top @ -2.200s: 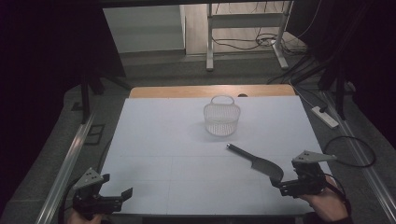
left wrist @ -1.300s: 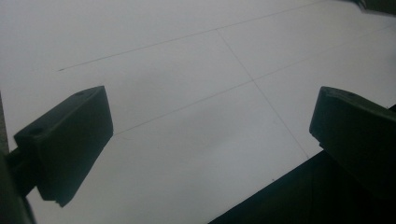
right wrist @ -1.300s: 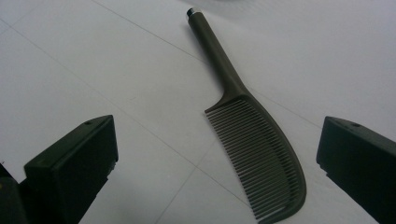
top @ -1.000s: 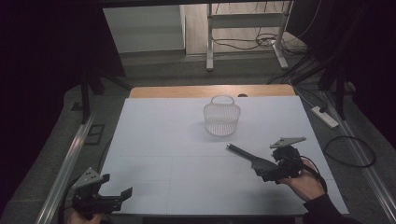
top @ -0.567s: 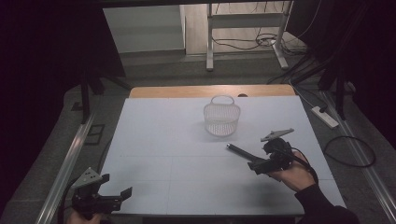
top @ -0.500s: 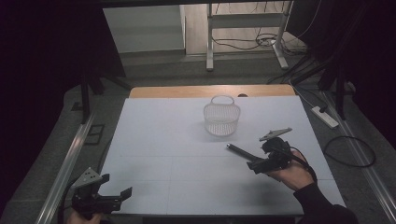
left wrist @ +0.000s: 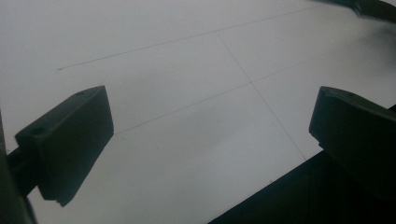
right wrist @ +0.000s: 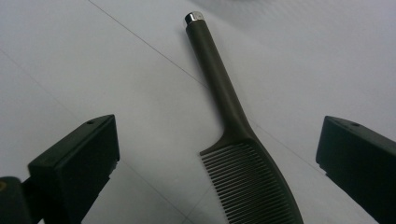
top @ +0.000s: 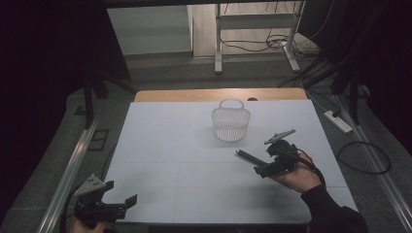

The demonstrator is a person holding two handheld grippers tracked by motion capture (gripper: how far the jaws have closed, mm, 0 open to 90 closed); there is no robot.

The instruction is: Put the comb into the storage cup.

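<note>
My right gripper (right wrist: 217, 154) gapes wide over the comb (right wrist: 243, 158), flat near the table's (top: 160, 145) right edge; left gripper (top: 104, 206) open too. Closing high, I'd probably skid off its thin spine.

Comb (right wrist: 243, 154) between parted tongs (right wrist: 217, 170)

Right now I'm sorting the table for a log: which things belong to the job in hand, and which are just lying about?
In the job:
- comb, flat on the table, lying between the open jaws
- right gripper, open over it

Lying about:
- white basket, apart from the comb
- left gripper, open, at the table's near left corner
</note>
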